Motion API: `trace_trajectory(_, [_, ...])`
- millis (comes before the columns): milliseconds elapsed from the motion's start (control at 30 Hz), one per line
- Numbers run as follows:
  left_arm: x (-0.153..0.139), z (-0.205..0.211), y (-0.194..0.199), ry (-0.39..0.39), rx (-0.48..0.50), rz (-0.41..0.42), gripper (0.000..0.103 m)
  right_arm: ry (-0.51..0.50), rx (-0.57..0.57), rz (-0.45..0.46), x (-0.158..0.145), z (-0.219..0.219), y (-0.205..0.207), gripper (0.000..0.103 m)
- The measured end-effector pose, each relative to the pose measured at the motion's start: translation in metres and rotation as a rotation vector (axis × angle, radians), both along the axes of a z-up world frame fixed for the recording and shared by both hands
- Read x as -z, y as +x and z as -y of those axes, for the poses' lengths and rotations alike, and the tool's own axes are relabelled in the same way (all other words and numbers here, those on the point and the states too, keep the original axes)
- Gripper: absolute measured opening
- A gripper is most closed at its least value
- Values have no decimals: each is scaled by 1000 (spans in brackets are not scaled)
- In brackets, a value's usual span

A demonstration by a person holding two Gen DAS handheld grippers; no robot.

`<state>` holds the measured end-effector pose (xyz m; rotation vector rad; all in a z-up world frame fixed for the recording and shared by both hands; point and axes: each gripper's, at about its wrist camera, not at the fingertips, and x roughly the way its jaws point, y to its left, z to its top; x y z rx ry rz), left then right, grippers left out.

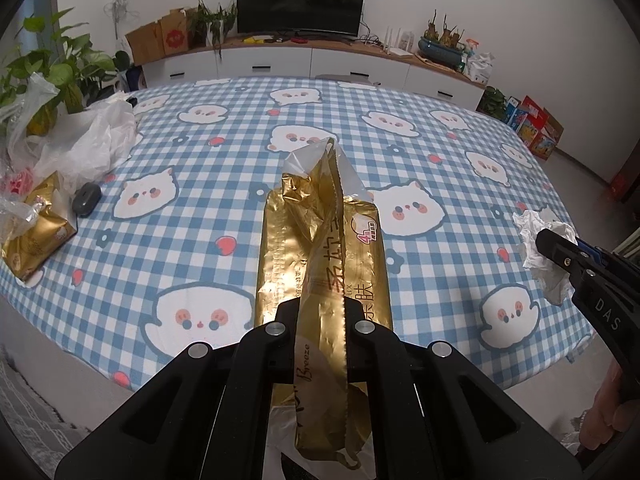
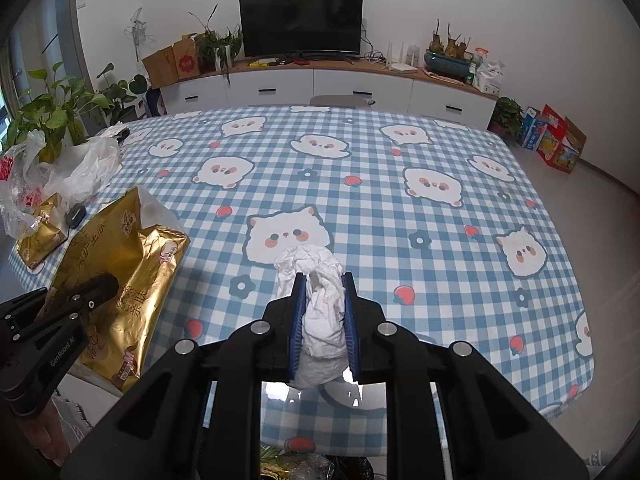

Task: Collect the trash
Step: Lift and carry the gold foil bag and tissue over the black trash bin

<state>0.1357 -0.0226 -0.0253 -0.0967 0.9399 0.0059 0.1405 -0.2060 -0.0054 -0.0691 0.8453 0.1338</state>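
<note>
My left gripper is shut on an empty gold tissue wrapper and holds it above the near edge of the checked table. The wrapper also shows at the left of the right wrist view, with the left gripper clamped on it. My right gripper is shut on a crumpled white tissue, held over the table's near edge. In the left wrist view the tissue and right gripper sit at the far right.
A second gold tissue pack, a dark computer mouse and white plastic bags lie at the table's left end beside a leafy plant. A TV cabinet stands behind. Something crinkly shows below the right gripper.
</note>
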Motion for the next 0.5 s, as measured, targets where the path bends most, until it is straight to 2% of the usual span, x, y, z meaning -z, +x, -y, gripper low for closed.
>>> trace_trajectory(500, [4, 18, -62, -16, 21, 13, 4, 42, -1, -14, 10, 6, -60, 16])
